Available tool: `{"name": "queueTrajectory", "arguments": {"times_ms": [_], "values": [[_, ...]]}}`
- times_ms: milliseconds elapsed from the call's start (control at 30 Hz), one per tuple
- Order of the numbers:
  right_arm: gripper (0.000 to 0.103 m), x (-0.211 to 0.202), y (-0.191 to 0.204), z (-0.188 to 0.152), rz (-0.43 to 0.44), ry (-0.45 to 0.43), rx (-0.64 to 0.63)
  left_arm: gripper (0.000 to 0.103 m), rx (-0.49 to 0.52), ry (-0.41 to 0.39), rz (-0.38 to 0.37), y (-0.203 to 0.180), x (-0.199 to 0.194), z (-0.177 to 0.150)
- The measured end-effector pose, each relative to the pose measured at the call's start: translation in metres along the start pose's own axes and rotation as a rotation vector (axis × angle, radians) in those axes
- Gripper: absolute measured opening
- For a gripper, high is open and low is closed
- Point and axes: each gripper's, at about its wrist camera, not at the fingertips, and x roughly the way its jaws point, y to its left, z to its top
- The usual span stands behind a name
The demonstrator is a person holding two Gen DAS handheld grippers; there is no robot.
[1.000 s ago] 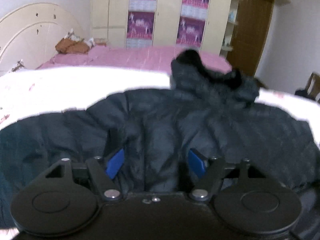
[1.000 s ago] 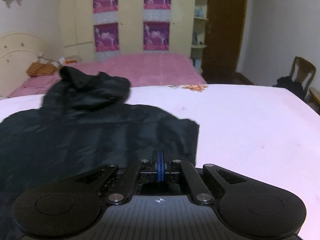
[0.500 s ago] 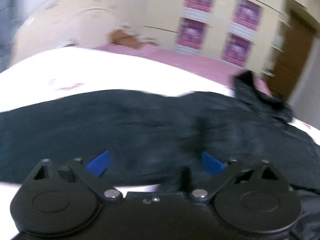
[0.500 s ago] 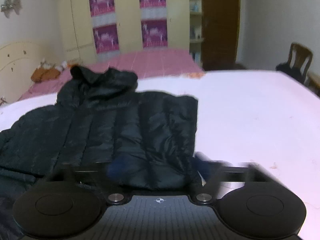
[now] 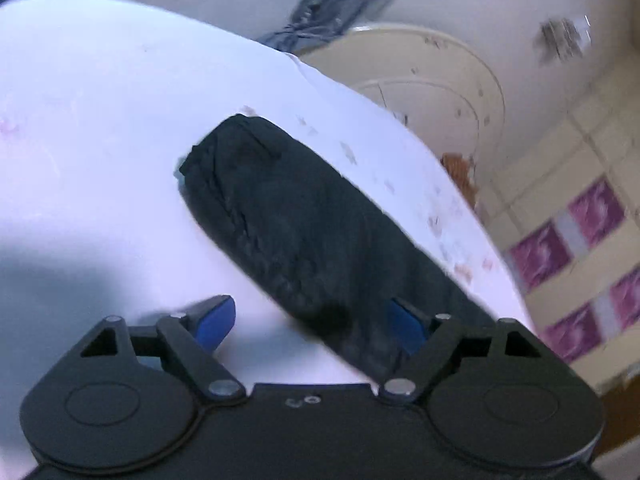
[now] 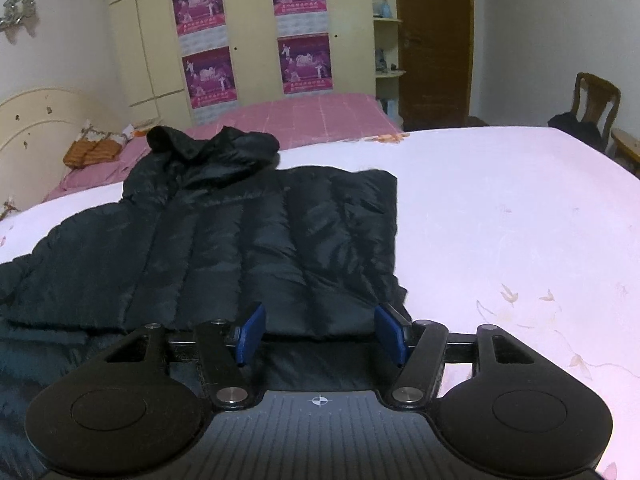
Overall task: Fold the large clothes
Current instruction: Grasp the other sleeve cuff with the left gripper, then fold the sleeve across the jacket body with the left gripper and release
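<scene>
Black quilted puffer jacket w/ hood lies flat on the white floral bedsheet, hood toward the far pink bed, right side folded in w/ a straight edge. One black padded sleeve stretches out across the sheet in the left wrist view, cuff end far from the camera.

Right gripper sits at the jacket's near hem, blue pads spread apart, released, nothing between them but fabric lying below. Left gripper is also spread wide; sleeve passes by its right pad, not pinched. That view is tilted & blurred.

Beyond: cream wardrobe w/ purple posters, cream curved headboard, brown door, wooden chair at right.
</scene>
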Motion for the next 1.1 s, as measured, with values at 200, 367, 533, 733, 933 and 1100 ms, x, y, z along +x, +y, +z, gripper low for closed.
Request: {"name": "queueTrajectory", "arguments": {"times_ms": [200, 367, 533, 733, 933, 1100], "values": [[0.061, 0.002, 0.006, 0.007, -0.022, -0.019, 0.062, 0.071, -0.140, -0.069, -0.033, 0.017, 0.018, 0.018], [0.061, -0.001, 0.009, 0.008, -0.051, -0.026, 0.076, 0.008, -0.110, -0.104, 0.085, 0.014, 0.022, 0.023], [0.061, -0.005, 0.009, 0.007, -0.058, -0.035, 0.078, 0.006, 0.027, -0.165, -0.019, -0.031, 0.011, 0.014], [0.061, -0.004, 0.006, 0.010, -0.049, -0.042, 0.106, 0.006, 0.311, -0.091, -0.269, -0.145, 0.000, -0.035], [0.061, 0.001, 0.000, 0.019, 0.011, -0.055, 0.128, 0.006, 0.622, 0.052, -0.452, -0.270, -0.003, -0.133], [0.061, 0.006, -0.015, 0.023, 0.050, -0.052, 0.175, 0.006, 0.860, 0.192, -0.560, -0.343, -0.008, -0.234]]}}
